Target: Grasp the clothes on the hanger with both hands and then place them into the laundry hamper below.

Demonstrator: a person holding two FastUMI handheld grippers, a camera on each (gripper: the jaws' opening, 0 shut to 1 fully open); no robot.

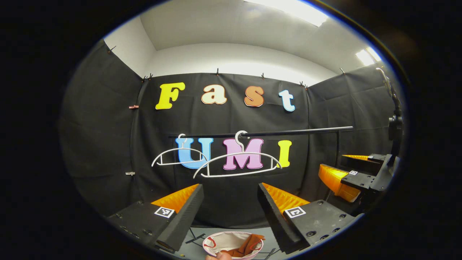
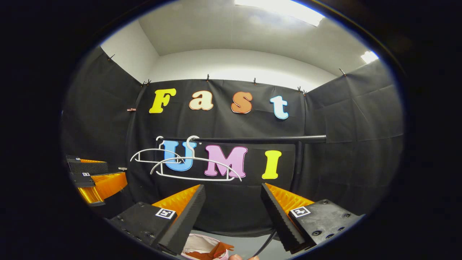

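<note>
The left gripper [image 1: 230, 209] was found with its fingers spread wide and nothing between them, raised in front of the black rail [image 1: 260, 133]. The right gripper [image 2: 232, 211] was likewise found wide open and empty; it was also seen at the right edge of the left gripper view [image 1: 355, 173]. Two white hangers [image 1: 236, 164] were recorded hanging bare on the rail, the nearer one tilted. The orange-brown clothes [image 1: 247, 246] were observed lying inside the laundry hamper [image 1: 213, 242], which stood on the floor below the rail, with part of the fabric draped toward its rim. The same garment [image 2: 213, 251] was noted in the hamper in the right gripper view.
</note>
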